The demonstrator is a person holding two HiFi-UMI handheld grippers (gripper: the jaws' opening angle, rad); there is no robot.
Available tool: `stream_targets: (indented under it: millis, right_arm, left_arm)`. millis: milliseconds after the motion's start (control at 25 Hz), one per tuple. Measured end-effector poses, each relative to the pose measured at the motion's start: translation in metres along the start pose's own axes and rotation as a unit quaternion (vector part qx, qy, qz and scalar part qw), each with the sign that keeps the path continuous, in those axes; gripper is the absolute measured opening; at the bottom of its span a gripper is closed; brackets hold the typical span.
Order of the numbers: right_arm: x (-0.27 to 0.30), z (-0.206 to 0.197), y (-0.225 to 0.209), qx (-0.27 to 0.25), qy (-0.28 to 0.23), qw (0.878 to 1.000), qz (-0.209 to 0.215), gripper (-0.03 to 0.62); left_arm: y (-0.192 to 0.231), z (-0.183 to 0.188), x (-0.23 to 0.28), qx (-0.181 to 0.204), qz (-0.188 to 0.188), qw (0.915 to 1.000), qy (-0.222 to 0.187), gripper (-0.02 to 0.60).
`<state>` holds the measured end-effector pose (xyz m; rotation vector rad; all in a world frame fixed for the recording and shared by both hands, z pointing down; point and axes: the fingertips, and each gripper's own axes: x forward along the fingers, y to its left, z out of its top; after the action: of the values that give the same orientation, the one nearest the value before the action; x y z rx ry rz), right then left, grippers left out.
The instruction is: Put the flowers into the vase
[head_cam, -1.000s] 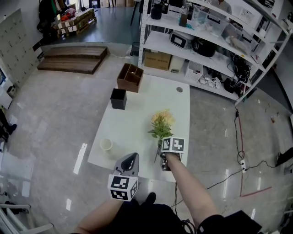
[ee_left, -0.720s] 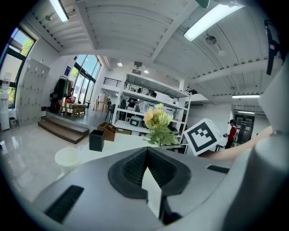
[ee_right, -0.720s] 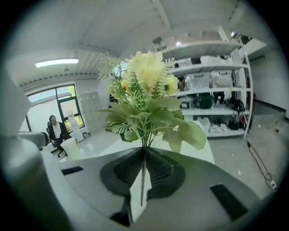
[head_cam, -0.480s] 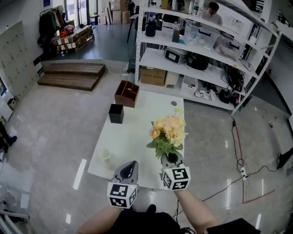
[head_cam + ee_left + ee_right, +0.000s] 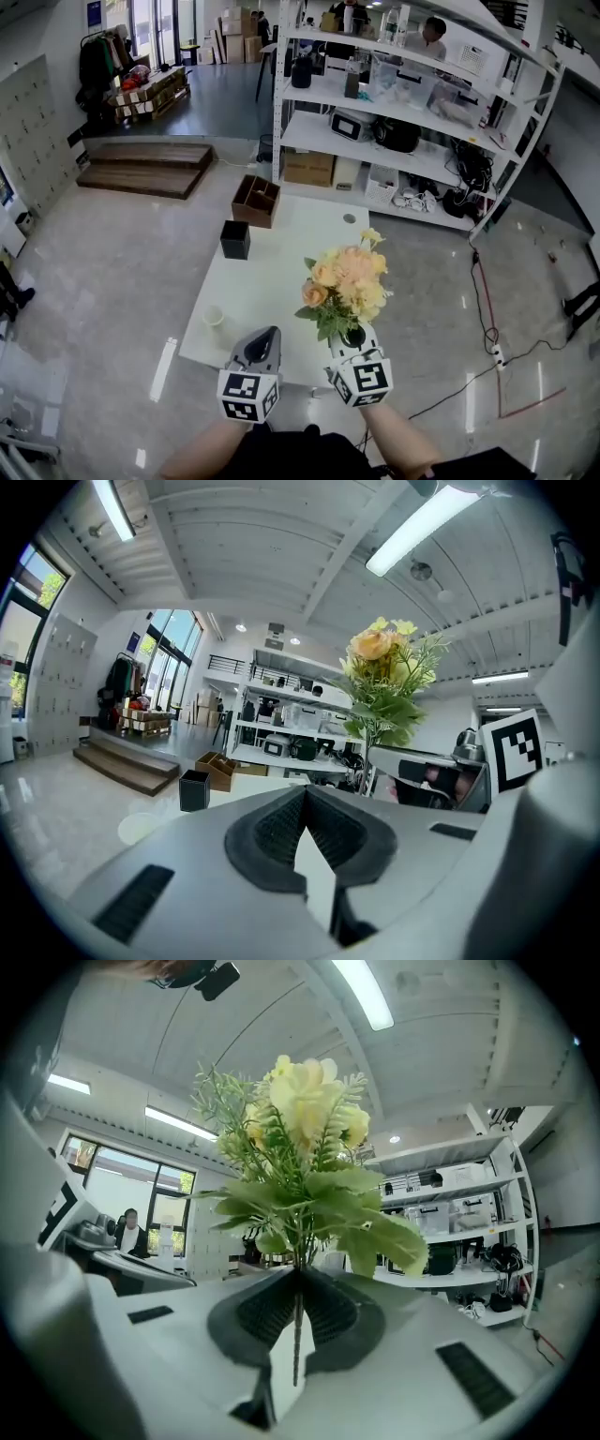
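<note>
Nearest me, left tongs point(image 5: 266, 337) point(image 5: 305, 791): clenched tip to tip, with nothing between them.
Right tongs point(image 5: 352, 336) point(image 5: 298, 1275): just beside the left ones and level with them. They are clamped on the thin stem of the flowers point(image 5: 347, 281) point(image 5: 382, 682) point(image 5: 300, 1138).
Flowers: a peach and pale yellow bunch with green leaves, held only by my right tongs. The blooms point away from me, in the air over the near right part of the surface point(image 5: 272, 272).
Surface: white and long, running away from me.
Small white cup point(image 5: 214, 317): on the near left corner, well apart from the flowers.
Black square container point(image 5: 234, 239) point(image 5: 194, 789): farther along the left edge, open top up.
Wooden box point(image 5: 256, 200): at the far left corner, just beyond the black one.
White shelving point(image 5: 412, 94): past the far end, crowded with gear.
</note>
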<state>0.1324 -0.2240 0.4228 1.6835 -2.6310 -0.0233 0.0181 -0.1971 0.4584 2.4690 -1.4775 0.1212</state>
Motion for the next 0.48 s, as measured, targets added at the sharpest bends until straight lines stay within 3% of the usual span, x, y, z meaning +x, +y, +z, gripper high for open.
stream_targets:
  millis: [240,480]
  right_arm:
    - [0.007,-0.003,0.025,-0.001,0.003,0.999,0.034,0.026]
    - [0.030,-0.016,0.091,-0.001,0.009,0.993,0.120,0.026]
  left_arm:
    - [0.013,0.002,-0.014,-0.001,0.024,0.9997,-0.009,0.003]
    - [0.057,-0.003,-0.051,-0.017,0.096,0.9951,-0.019,0.003]
